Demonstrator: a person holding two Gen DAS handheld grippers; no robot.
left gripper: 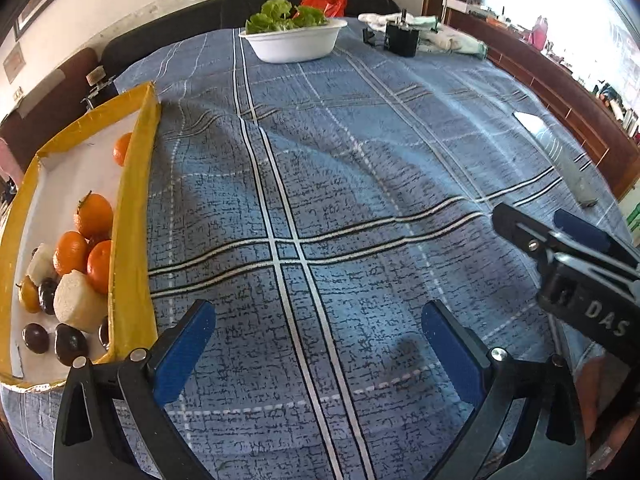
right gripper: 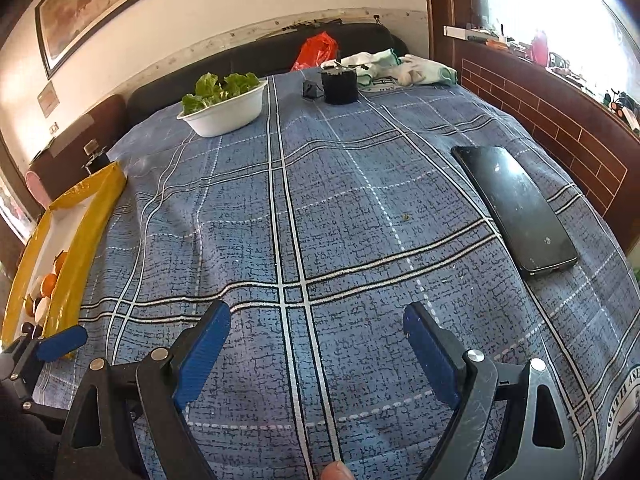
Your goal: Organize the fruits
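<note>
- The left gripper [left gripper: 318, 334] stands wide open over the blue checked cloth [left gripper: 340, 184] on the table and holds nothing.
- The right gripper [right gripper: 316, 334] is wide open too, with nothing between its blue pads [right gripper: 202, 354].
- The yellow tray [left gripper: 134, 216] lies just left of the left gripper; inside it are oranges [left gripper: 94, 216], dark round fruits [left gripper: 70, 344] and white pieces [left gripper: 78, 302].
- The white bowl [left gripper: 294, 42] with lettuce [left gripper: 282, 16] stands far beyond the tray.
- The phone [right gripper: 516, 208] lies well right of the tray.
</note>
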